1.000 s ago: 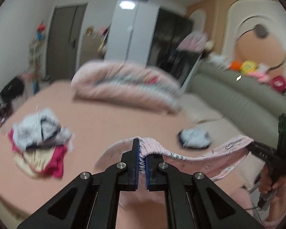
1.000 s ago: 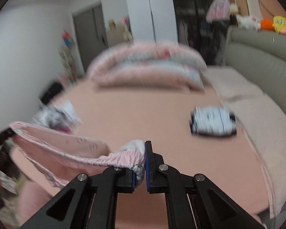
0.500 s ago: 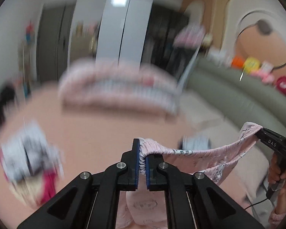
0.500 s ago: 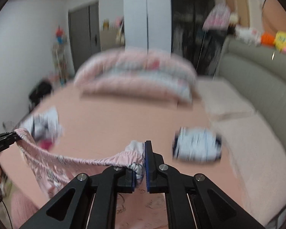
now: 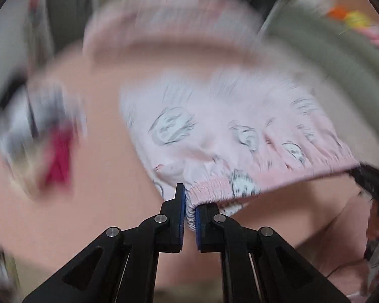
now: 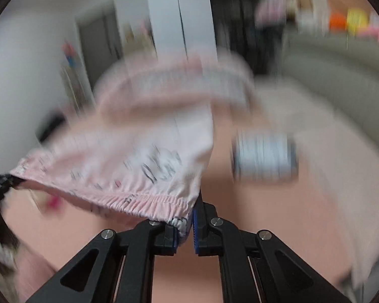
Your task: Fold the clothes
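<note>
Pale pink printed pants [image 5: 214,136] with an elastic waistband billow forward over the pink bed [image 5: 108,197], stretched between both grippers. My left gripper [image 5: 189,217] is shut on one end of the waistband. The other end runs right to the right gripper [image 5: 366,176], seen there as a dark blurred shape. In the right wrist view the pants [image 6: 128,156] fan out to the left, and my right gripper [image 6: 187,224] is shut on the waistband corner. The left gripper [image 6: 0,184] shows at the far left edge, holding the other end.
A pile of unfolded clothes [image 5: 38,136], white, black and red, lies at the left of the bed. A folded striped garment [image 6: 265,156] rests at the right. A rolled pink quilt [image 6: 174,83] lies at the back, a grey-green padded headboard [image 6: 336,70] to the right. Both views are motion-blurred.
Both grippers have swung down and forward, tilting toward the bed. The pants, which hung below the waistband, now fly out flat ahead over the bed. Both keep their hold.
</note>
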The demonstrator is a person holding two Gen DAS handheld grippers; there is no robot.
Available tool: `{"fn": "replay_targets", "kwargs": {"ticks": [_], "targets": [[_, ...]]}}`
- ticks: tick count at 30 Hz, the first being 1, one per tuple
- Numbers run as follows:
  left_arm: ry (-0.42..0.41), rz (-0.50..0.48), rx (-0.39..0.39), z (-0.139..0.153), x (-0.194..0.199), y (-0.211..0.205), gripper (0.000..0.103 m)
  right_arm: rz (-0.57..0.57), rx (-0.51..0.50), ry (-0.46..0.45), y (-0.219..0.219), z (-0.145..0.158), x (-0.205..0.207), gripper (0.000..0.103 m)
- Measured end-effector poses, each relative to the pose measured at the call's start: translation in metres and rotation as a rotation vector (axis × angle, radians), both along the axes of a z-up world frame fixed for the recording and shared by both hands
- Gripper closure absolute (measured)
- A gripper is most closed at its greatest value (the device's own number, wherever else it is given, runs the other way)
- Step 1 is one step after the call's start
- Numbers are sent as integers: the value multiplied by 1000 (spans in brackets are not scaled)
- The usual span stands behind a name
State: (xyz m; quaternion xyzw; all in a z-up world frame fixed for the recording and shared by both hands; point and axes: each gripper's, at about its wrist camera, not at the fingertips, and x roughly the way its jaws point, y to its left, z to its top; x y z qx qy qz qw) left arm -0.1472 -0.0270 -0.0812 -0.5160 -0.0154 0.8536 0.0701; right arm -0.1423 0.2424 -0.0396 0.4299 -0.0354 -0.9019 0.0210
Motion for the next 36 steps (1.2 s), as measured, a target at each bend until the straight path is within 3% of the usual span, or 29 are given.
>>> {"fn": "replay_targets", "kwargs": {"ticks": [3, 4, 8, 9, 12, 17, 20, 24, 27, 30, 32, 36], "targets": [[-247, -12, -40, -94, -2, 3, 96, 35, 26, -309, -12, -113, -2, 99], [-240, -12, -41, -99, 1, 3, 96, 46, 36, -364, -15, -133, 1, 99], [-217, 21, 24, -92, 6, -4, 86, 102, 138, -297, -26, -118, 14, 86], [-211, 34, 47, -88, 6, -8, 80, 110, 156, -276, -27, -111, 16, 85], [-146, 5, 96, -70, 18, -12, 77, 161, 173, -229, -33, -98, 32, 85], [-120, -74, 226, -57, 40, -12, 69, 297, 143, -272, -45, -86, 57, 78], [-105, -44, 171, -66, 36, -17, 69, 270, 122, -239, -43, -80, 57, 78], [-113, -116, 98, -77, 36, 1, 73, 209, 152, -180, -42, -71, 48, 78], [-103, -168, 77, -74, 33, 17, 73, 312, 166, -159, -55, -70, 43, 78], [-93, -220, 55, -70, 29, 33, 73, 462, 235, -216, -81, -89, 40, 78], [-86, -255, 41, -67, 27, 44, 73, 498, 266, -229, -94, -100, 36, 78], [-68, -313, 14, -63, 22, 63, 73, 459, 265, -273, -100, -122, 17, 78]]}}
